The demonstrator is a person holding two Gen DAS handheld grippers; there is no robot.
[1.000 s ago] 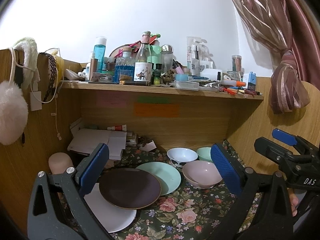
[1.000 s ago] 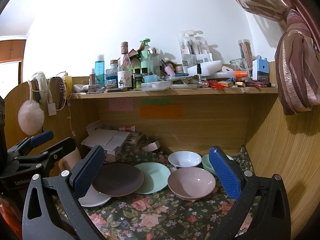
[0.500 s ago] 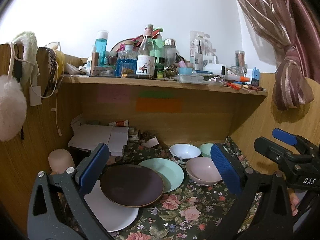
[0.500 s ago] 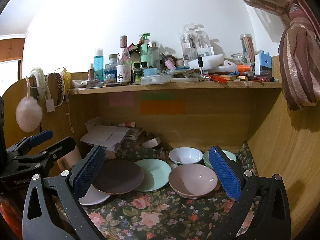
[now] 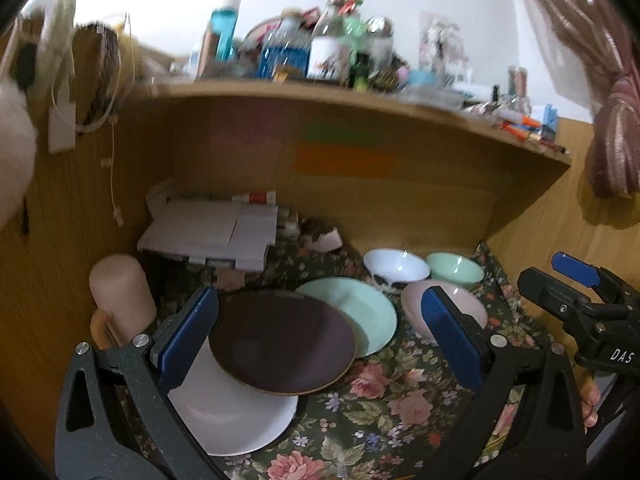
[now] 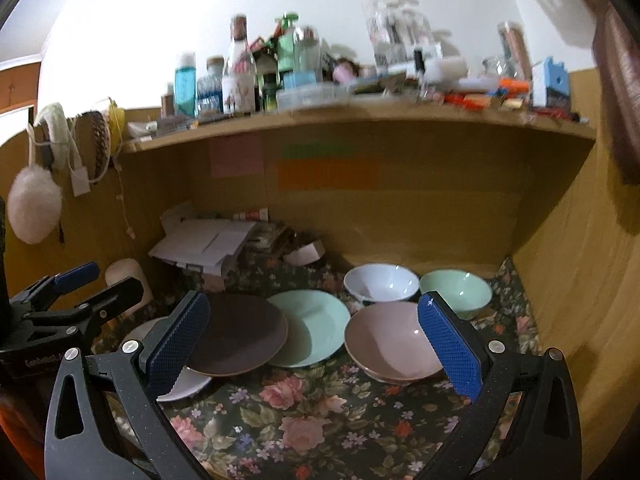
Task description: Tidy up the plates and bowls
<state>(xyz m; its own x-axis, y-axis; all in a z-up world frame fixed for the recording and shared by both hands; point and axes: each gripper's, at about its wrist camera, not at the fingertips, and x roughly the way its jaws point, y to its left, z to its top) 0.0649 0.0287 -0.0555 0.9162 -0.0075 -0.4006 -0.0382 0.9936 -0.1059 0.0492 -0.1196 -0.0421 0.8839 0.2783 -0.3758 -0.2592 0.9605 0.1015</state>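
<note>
**Two open grippers face a wooden desk nook holding plates and bowls**

Both wrist cameras look into a wooden alcove whose floor is covered by a dark green cloth printed with pink flowers [image 6: 304, 412]. The left gripper [image 5: 320, 340], black with blue padded fingers, has its jaws spread wide and holds nothing. The right gripper [image 6: 316, 344], of the same build, is also spread wide and empty.

Three plates overlap in a row on the left side of the cloth. A round dark brown plate [image 5: 282, 344] lies on top, its left part resting over a flat white plate [image 5: 232, 424] and its right edge over a pale mint-green plate [image 5: 360, 316]. To the right of the plates stand three bowls close together: a dusty pink bowl [image 6: 390, 342] in front, a white bowl [image 6: 380, 282] behind it, and a mint-green bowl [image 6: 456, 290] in the back right corner.

At the back left sits a stack of white papers and boxes [image 5: 212, 232], with a beige rounded cup [image 5: 120, 296] in front of it near the left wall. Above, a wooden shelf [image 6: 360, 118] is crowded with bottles and small items, blurred. A pink striped curtain [image 5: 612, 128] hangs at the right.
</note>
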